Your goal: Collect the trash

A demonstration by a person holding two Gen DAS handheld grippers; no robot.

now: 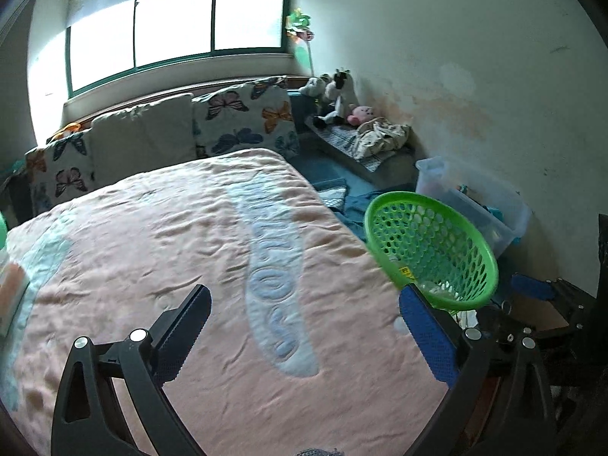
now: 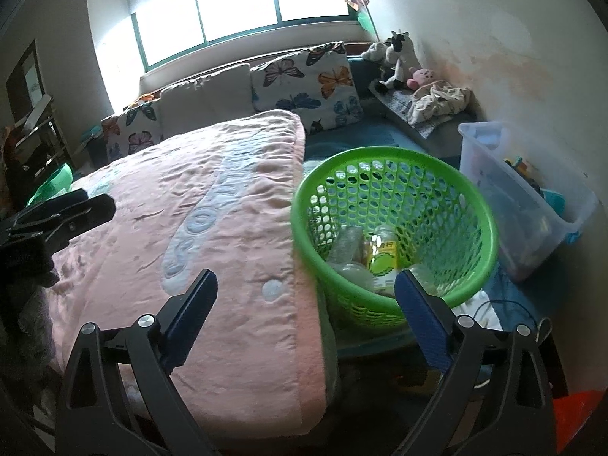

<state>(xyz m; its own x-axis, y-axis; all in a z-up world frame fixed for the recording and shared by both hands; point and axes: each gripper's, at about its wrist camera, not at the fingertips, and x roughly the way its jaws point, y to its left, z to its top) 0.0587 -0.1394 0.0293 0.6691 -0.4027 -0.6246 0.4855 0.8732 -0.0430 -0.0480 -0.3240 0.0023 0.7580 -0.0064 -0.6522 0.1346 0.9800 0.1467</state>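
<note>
A pink blanket (image 2: pixel 212 205) with a pale blue pattern covers the bed. At the head edge of the bed, butterfly-print pillows (image 2: pixel 307 83) and a plain cream pillow (image 2: pixel 207 102) lean below the window (image 2: pixel 235 3). On the bench (image 1: pixel 342 140) by the right wall sit stuffed toys (image 2: pixel 397 60) and a crumpled cloth (image 2: pixel 440 100). Nearer along that wall, a clear plastic bin (image 2: pixel 532 205) stands on the floor. A colourful pinwheel (image 1: pixel 300 30) stands in the corner beside the window.
</note>
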